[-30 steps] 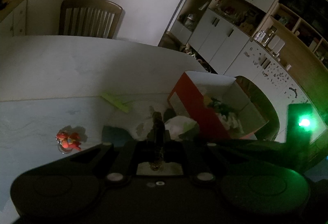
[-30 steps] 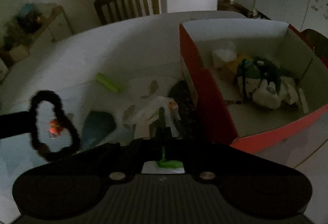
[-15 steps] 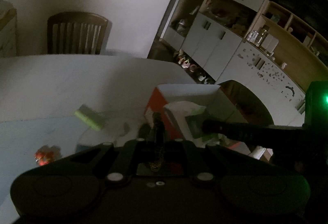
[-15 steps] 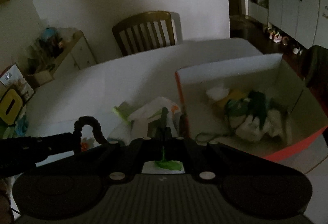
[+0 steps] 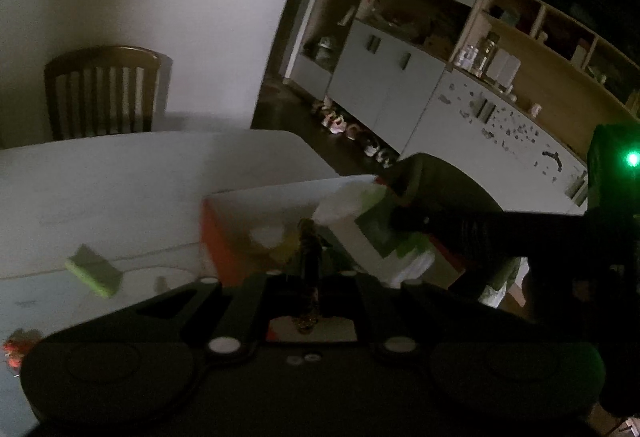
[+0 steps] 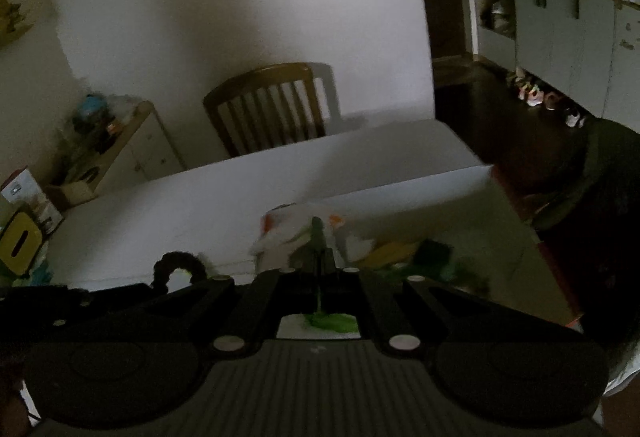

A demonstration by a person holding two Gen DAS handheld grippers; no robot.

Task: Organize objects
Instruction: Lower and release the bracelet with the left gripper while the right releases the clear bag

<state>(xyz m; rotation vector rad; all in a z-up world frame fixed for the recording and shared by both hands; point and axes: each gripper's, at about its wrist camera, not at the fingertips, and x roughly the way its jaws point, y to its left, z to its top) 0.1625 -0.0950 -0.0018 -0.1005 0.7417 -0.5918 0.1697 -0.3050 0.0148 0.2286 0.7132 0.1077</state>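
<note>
A red cardboard box [image 5: 216, 253] with white inner walls [image 6: 400, 197] stands on the white table and holds several items. My left gripper [image 5: 307, 237] is shut on a dark braided hair tie [image 6: 178, 261] and is raised beside the box's left wall. My right gripper [image 6: 317, 233] is shut on a white plastic bag with green print [image 5: 360, 225] and holds it over the box. In the left wrist view the right gripper's fingers [image 5: 412, 219] reach in from the right.
A green flat piece [image 5: 94, 271] and a small red toy [image 5: 16, 347] lie on the table left of the box. A wooden chair [image 6: 272, 105] stands at the far side. Cabinets [image 5: 400, 77] line the right wall. A yellow box [image 6: 18, 245] sits far left.
Both grippers rose and moved right toward the box. The right gripper lifted the white bag off the table and now holds it over the box.
</note>
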